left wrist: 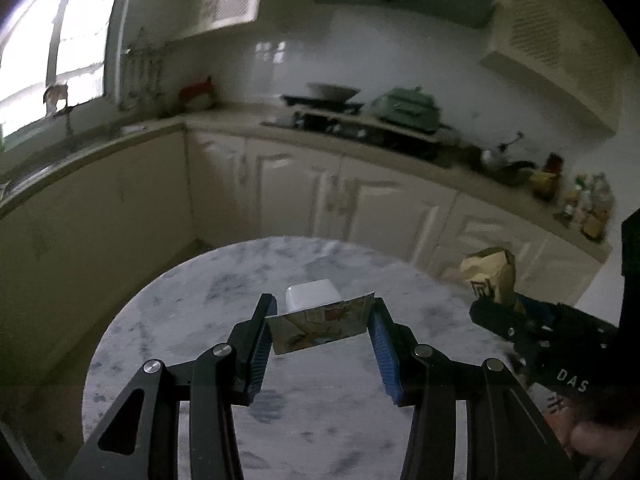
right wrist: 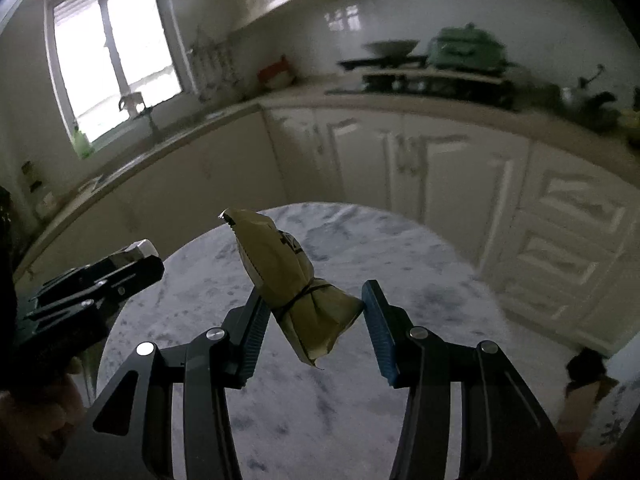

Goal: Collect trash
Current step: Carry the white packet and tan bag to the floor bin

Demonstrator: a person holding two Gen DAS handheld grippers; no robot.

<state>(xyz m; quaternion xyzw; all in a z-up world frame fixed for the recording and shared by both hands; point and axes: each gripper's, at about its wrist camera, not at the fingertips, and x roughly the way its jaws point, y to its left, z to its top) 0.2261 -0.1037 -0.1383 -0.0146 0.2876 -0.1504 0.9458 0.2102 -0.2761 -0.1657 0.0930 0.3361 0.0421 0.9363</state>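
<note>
1. Black linkage arms and blue-padded fingers of the left gripper [left wrist: 322, 322] clamp a small white cup [left wrist: 312, 294] by its printed foil lid [left wrist: 320, 326], lifted clear above the marble table [left wrist: 180, 320].
2. Across the frame, the right gripper [right wrist: 316, 318] is closed on a crumpled brown paper bag [right wrist: 298, 280], tied round its middle with a dark band; the bag stands tilted between the pads, its upper end pointing up and to the left, off the table.
3. Seen from the left wrist camera, the right gripper holds the bag just to the right of the cup, the two pieces of trash near each other but apart.
4. Beyond the round table run cream cabinets [left wrist: 360, 200] and a worktop carrying a stove [left wrist: 320, 108], a green pot [left wrist: 408, 106] and bottles [left wrist: 588, 204].
5. Daylight floods through a window [right wrist: 116, 52] at left.
</note>
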